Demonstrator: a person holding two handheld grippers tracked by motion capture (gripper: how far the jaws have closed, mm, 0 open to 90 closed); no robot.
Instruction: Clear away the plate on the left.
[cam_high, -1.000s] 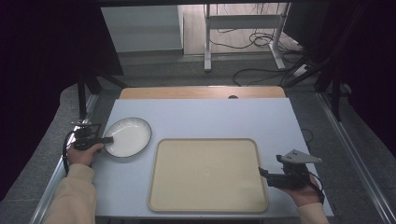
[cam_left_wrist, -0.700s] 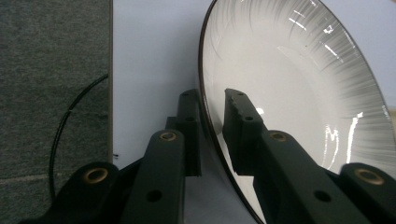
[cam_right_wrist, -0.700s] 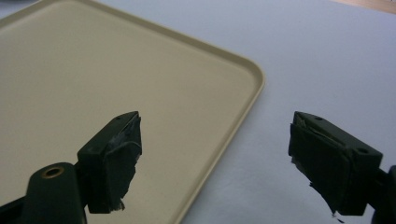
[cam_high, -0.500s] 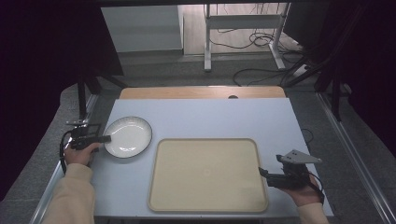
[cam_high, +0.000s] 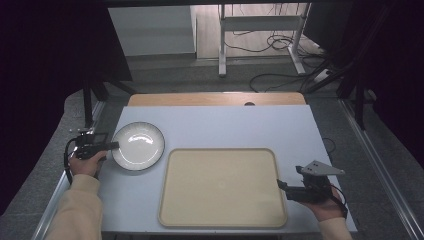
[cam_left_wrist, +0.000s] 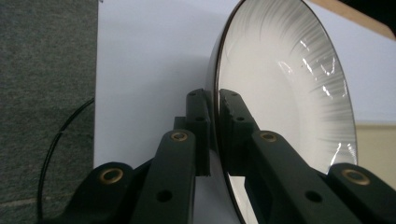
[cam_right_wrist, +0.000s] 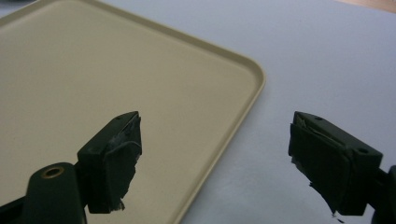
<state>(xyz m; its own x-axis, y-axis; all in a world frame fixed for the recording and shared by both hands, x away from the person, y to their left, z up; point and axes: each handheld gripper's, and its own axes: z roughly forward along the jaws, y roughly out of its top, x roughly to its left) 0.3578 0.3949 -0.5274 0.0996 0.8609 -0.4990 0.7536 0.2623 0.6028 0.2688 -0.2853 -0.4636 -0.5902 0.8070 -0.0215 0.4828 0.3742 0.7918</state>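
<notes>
Pale table (cam_high: 220, 125), grey floor (cam_high: 165, 75)

Pale blue-grey tabletop (cam_high: 220, 127), bare twd far side. Wood strip (cam_high: 200, 99) along far edge, w/ small dark hole (cam_high: 248, 104) right of ctr. Grey carpet floor (cam_high: 165, 75) beyond & both sides. Metal stand (cam_high: 260, 30) at back, black cables (cam_high: 270, 77) loose on floor nr its feet. Dark curtains (cam_high: 45, 60) left & right. Metal rail (cam_high: 380, 165) along tabletop's right side.
</notes>
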